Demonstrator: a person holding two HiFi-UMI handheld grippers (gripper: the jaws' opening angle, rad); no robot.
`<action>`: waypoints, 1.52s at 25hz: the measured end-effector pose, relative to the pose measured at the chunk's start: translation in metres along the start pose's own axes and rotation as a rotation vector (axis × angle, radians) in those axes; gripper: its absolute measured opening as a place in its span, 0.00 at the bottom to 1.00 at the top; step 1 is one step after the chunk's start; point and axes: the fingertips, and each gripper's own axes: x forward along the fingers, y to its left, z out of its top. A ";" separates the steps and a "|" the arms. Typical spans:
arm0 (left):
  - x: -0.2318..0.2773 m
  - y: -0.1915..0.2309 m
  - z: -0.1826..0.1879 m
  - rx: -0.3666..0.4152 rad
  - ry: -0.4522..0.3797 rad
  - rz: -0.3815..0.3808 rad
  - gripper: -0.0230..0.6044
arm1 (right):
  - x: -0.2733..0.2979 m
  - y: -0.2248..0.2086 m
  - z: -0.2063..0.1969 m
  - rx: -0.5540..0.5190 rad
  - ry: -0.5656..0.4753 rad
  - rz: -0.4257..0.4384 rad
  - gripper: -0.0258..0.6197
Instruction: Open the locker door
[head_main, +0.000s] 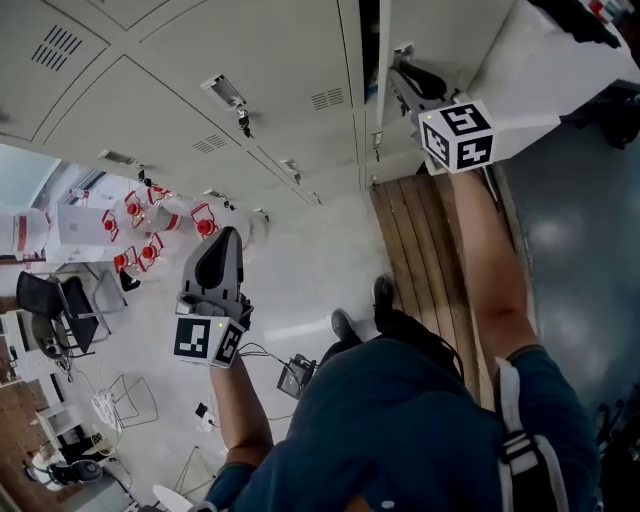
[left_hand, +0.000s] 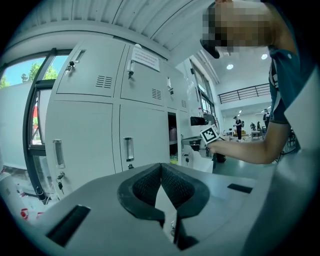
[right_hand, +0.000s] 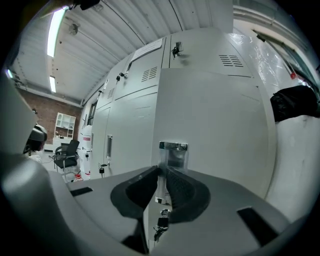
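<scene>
A bank of pale grey lockers (head_main: 200, 60) fills the top of the head view. One locker door (head_main: 530, 80) stands swung out from a dark gap (head_main: 370, 25). My right gripper (head_main: 398, 72) is at that door's edge, with its jaws shut on the metal handle (right_hand: 172, 152). In the right gripper view my right gripper (right_hand: 161, 170) pinches the handle's lip, and a key (right_hand: 162, 220) hangs just below. My left gripper (head_main: 218, 238) hangs in mid-air away from the lockers. In its own view my left gripper (left_hand: 161, 167) is shut and holds nothing.
Wooden planks (head_main: 420, 250) lie on the floor below the open locker, by the person's feet (head_main: 380, 295). Black chairs (head_main: 60, 310) and red-and-white items (head_main: 150, 225) stand at the left. Other closed locker doors with handles (left_hand: 128, 148) are alongside.
</scene>
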 end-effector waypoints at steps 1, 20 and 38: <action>0.004 -0.002 0.000 0.003 0.001 -0.010 0.06 | -0.008 0.000 -0.001 0.003 -0.003 0.007 0.15; 0.018 -0.026 0.009 0.024 -0.012 -0.101 0.06 | -0.051 0.006 -0.004 -0.020 -0.002 -0.189 0.39; 0.006 0.012 -0.004 -0.006 -0.017 -0.086 0.06 | -0.045 0.004 -0.015 0.032 0.024 -0.328 0.28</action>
